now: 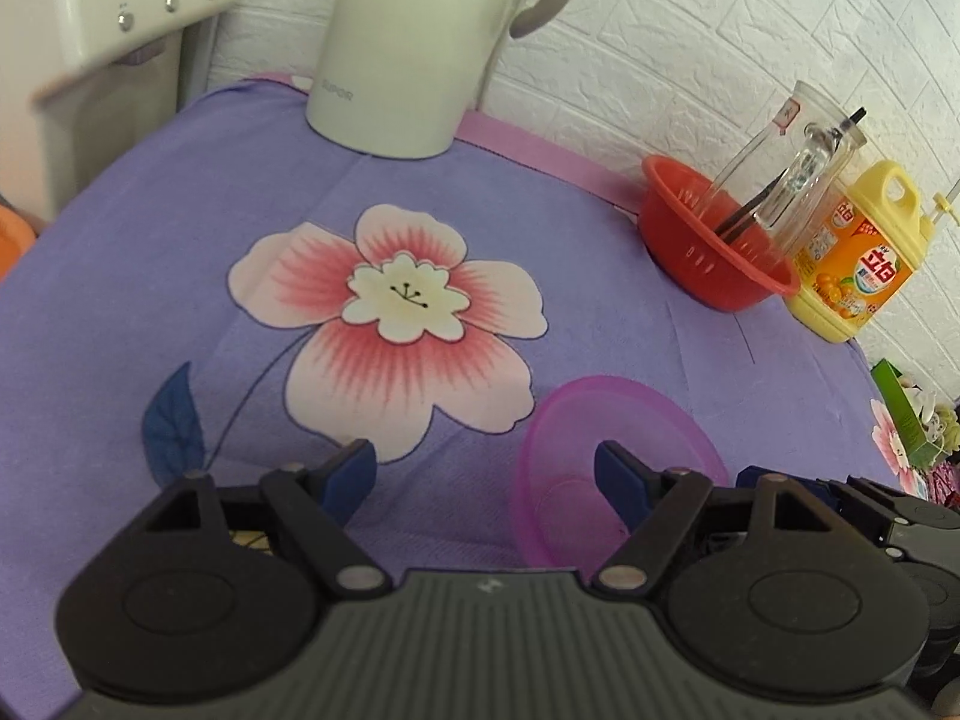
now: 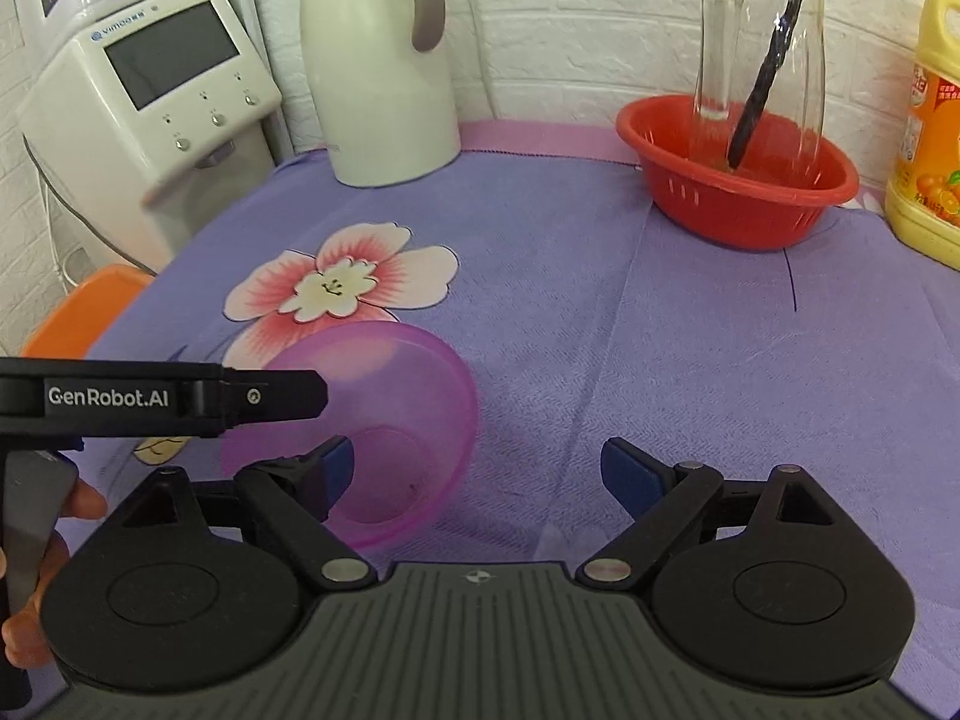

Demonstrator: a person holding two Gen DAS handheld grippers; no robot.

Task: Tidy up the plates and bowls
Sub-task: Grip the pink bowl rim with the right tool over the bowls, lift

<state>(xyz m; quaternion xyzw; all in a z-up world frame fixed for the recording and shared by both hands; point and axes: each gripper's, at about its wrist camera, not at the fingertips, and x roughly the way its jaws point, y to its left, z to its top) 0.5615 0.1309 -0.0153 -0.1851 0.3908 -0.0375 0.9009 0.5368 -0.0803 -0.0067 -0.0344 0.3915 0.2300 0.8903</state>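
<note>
A translucent pink bowl [image 1: 612,462] [image 2: 384,420] sits upright on the purple flowered cloth [image 1: 180,276]. My left gripper [image 1: 486,474] is open, and its right blue pad stands over the bowl's near side while the left pad hangs above bare cloth. My right gripper [image 2: 474,474] is also open, with its left finger in front of the bowl's near rim and nothing between its pads. The left gripper's black body [image 2: 162,399] crosses the left side of the right wrist view, held by a hand [image 2: 78,504].
A red basket [image 1: 714,258] [image 2: 738,180] holding a glass jar and a dark stick stands at the back right, beside a yellow detergent bottle [image 1: 858,258] [image 2: 927,138]. A white kettle [image 1: 414,48] [image 2: 384,72] and a white appliance [image 2: 150,90] stand at the back left. An orange object [image 2: 78,306] lies off the table's left edge.
</note>
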